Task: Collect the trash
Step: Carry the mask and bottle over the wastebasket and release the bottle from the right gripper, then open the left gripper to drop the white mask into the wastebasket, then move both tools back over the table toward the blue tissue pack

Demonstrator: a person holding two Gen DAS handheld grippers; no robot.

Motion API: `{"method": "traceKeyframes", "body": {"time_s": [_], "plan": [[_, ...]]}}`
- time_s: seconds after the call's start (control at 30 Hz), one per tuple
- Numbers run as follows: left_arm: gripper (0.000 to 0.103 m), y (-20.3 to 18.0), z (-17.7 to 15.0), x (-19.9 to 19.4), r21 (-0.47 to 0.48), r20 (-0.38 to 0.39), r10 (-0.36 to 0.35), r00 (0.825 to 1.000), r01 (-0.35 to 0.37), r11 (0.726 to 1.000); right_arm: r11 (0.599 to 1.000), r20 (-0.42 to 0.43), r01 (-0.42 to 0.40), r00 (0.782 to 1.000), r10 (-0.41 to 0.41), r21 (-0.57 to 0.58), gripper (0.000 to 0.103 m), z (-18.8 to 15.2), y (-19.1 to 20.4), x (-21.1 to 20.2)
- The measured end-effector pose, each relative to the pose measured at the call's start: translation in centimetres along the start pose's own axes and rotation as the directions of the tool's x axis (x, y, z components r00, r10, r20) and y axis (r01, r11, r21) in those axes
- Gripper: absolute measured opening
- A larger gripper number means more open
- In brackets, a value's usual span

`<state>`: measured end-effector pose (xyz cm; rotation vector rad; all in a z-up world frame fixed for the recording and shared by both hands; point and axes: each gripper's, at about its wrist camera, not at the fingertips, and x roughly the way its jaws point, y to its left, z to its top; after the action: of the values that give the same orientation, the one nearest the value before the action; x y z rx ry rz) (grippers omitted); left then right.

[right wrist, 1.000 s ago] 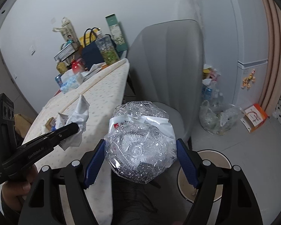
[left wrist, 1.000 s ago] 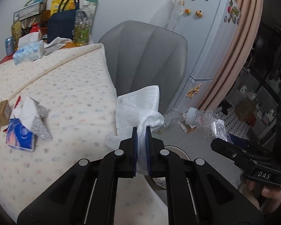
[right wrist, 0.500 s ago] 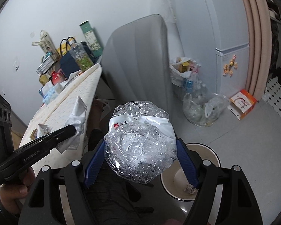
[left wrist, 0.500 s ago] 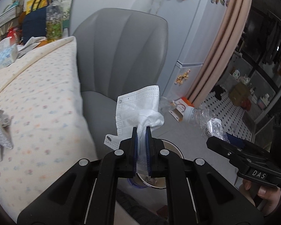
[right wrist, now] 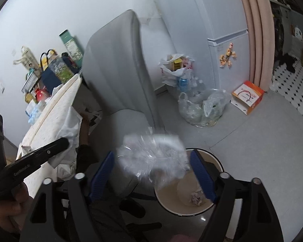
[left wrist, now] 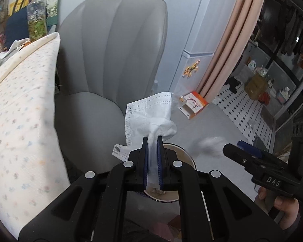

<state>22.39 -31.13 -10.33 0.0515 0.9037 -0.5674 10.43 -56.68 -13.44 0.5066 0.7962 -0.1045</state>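
Disposal step: the right hand-held gripper (right wrist: 151, 178) stands spread wide above the round trash bin (right wrist: 218, 162), and the crushed plastic bottle (right wrist: 151, 157) is a blur between its fingers, apparently dropping. The left hand-held gripper (left wrist: 152, 141) pinches a white face mask (left wrist: 149, 119), next to release over the bin

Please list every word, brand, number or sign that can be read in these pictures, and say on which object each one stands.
"DAS": white letters on the body of the right gripper, seen from the left wrist.
"GenRobot.AI": on the side of the left gripper, seen from the right wrist; small and partly blurred.
Orange and white box on the floor: print too small to read.
Green carton on the table: unreadable.
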Motion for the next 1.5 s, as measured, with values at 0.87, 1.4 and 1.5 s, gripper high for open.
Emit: {"method": "traceKeyframes", "body": {"time_s": [0.87, 1.4, 1.5], "plan": [[0.011, -7.1, -0.7, 8.2, 0.074, -0.190, -0.124, 0.974, 0.140, 0.987, 0.986, 0.067, 0.097, 0.992, -0.107, 0.137, 0.082, 0.6, -8.2, -4.3], [0.072, -3.9, 0.8, 5.0, -0.033, -0.104, -0.165, 0.981, 0.163, 0.986, 0.992, 0.093, 0.098, 0.990, -0.105, 0.078, 0.091, 1.3, -4.9, -5.5], [0.079, -2.8, 1.2, 3.2, -0.046, -0.068, -0.155, 0.986, 0.152, 0.987, 0.993, 0.100, 0.095, 0.990, -0.101, 0.064, 0.094, 1.5, -3.6, -5.7]]}}
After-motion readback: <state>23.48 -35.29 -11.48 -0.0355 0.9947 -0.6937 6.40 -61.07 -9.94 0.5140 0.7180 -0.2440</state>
